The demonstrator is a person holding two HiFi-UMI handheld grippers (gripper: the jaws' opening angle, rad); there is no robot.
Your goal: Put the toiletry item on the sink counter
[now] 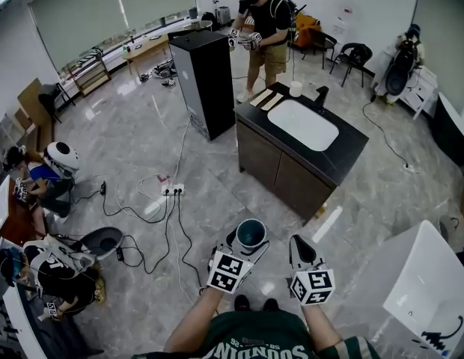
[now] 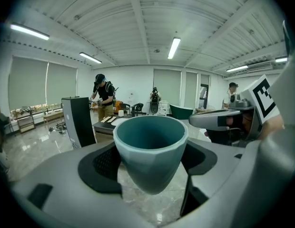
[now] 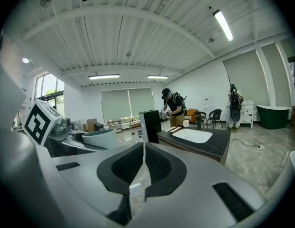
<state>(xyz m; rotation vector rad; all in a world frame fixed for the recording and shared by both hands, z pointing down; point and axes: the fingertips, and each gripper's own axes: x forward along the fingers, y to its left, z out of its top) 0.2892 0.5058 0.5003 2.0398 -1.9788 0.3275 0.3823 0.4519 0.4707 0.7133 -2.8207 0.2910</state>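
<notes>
**Left gripper** [image 1: 245, 250]: held low at the person's front. The jaws are partway open and clamped on either side of the cup, with the pads pressing its lower wall.

**Teal cup** [image 2: 150, 148]: the toiletry item. It is a faceted tumbler, upright, mouth up and apparently empty. It sits between the left jaws and is carried above the floor, well apart from the counter.

**Right gripper** [image 3: 143, 171]: just beside the left one. The jaws are closed pad to pad with nothing between them.

**Sink counter** [image 1: 352, 152]: a dark top with a white basin [image 1: 301, 124], standing ahead and slightly right. A faucet [image 1: 320, 96] and a small white object [image 1: 295, 88], possibly a cup or a roll, stand at its far end, where another person [image 1: 263, 28] is working.

**Step in hand (judgement):** carrying the cup to the counter.
- Keep the cup level and the grip steady during the approach.
- Aim for the bare dark top beside the basin, away from the faucet.
- Lower the cup until its base rests flat before opening the jaws.
- Its narrow foot may tip if it is let go early.
</notes>
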